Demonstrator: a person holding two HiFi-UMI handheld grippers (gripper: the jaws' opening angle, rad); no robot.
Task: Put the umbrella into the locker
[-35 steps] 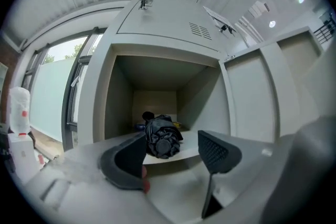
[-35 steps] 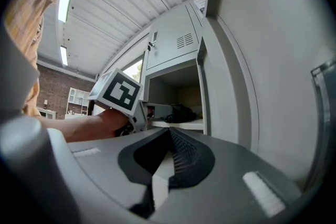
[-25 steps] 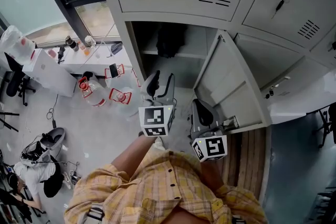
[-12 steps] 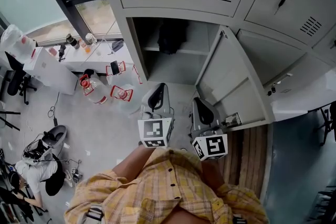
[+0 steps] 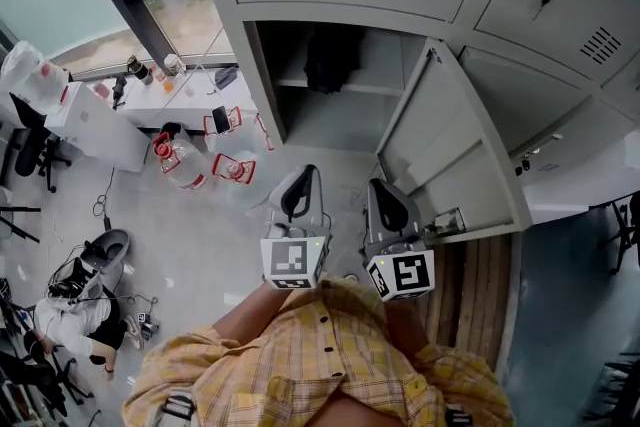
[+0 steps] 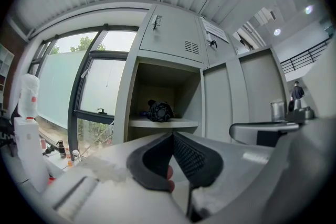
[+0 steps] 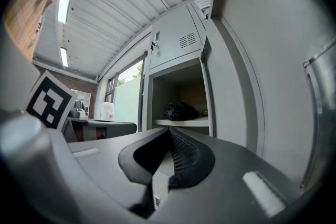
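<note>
My left gripper (image 6: pixel 172 136) is pinched together on nothing, and so is my right gripper (image 7: pixel 169 132), both held level facing the locker (image 5: pixel 262 85). The umbrella (image 6: pixel 159 111) lies on its shelf inside, so I judge the empty jaws fitting. The door (image 5: pixel 450 155) stands open.

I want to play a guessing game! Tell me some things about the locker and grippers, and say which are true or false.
1. The umbrella lies on the shelf inside the locker. True.
2. The locker's door is closed. False: it stands open.
3. The left gripper holds the umbrella. False: its jaws are shut, away from the umbrella.
4. The right gripper is shut. True.
</note>
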